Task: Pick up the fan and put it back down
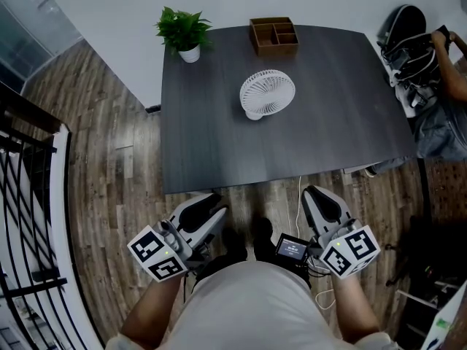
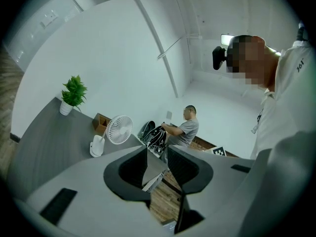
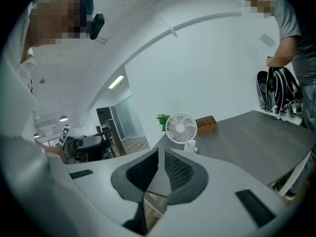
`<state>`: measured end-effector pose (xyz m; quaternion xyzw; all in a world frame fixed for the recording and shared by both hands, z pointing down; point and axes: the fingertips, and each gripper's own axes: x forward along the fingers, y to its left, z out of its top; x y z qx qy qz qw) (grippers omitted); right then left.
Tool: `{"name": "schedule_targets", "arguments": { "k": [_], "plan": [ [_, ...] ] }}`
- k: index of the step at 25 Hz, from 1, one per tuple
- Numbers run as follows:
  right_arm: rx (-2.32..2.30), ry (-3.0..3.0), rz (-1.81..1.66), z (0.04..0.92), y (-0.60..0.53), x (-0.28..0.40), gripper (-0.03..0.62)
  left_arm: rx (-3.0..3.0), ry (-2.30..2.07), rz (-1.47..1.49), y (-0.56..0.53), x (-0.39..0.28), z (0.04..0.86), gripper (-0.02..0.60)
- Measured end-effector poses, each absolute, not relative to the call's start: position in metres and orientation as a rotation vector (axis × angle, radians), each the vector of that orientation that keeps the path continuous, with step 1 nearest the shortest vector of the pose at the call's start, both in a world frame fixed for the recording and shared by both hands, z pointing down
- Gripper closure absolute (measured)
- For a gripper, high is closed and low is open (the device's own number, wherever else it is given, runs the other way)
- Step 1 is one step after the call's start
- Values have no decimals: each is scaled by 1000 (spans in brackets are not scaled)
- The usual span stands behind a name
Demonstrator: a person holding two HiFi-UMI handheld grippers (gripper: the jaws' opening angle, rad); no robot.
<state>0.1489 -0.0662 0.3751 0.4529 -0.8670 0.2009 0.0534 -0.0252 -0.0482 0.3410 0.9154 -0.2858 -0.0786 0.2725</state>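
Head view: fan [image 1: 268,92] on dark table [image 1: 343,122]

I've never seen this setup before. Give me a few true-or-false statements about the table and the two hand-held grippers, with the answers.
1. A white fan stands on the dark table. True.
2. The left hand-held gripper holds the fan. False: its jaws stand apart with nothing between them, well short of the fan.
3. A potted plant sits at a far corner of the table. True.
4. The wooden box lies between the fan and the person. False: it sits beyond the fan, at the far edge.
5. The right hand-held gripper is wide open. False: its jaws are together and empty.
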Motion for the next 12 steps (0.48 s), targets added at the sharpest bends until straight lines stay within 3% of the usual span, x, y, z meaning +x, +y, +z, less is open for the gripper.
{"name": "schedule_targets", "arguments": {
  "k": [12],
  "plan": [
    [1338,-2657,558,367,-98,151,528,2495,-815,-174,-77,-23,342,416]
  ]
}}
